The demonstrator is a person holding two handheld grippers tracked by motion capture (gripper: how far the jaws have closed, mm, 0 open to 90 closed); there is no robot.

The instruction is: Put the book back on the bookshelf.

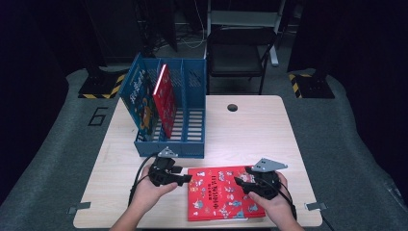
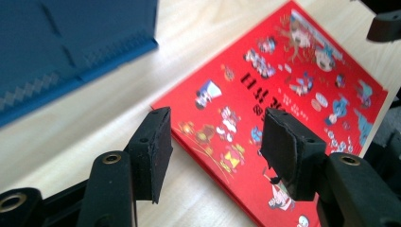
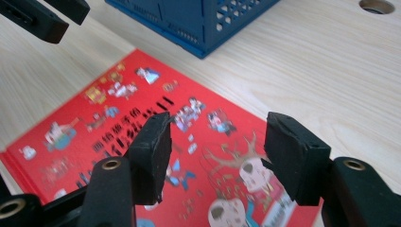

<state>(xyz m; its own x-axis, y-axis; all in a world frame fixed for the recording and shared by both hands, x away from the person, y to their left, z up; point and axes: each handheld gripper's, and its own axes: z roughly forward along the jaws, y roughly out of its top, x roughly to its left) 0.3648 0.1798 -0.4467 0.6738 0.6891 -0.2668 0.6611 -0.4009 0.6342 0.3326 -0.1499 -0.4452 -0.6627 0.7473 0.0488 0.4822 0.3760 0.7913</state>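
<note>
I have the flat red picture book [image 1: 223, 198] lying at the six o'clock edge of the pale wooden bench [image 1: 250, 130], my left gripper [image 1: 185, 179] at its nine o'clock edge and right gripper [image 1: 239, 182] over its three o'clock half, both with fingers spread open, empty.

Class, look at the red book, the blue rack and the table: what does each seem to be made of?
Red book: likely glossy printed card cover; it reflects light. Blue rack: probably moulded plastic, with slotted and perforated walls. Table: pale wood-look top with visible grain, possibly laminate.
</note>
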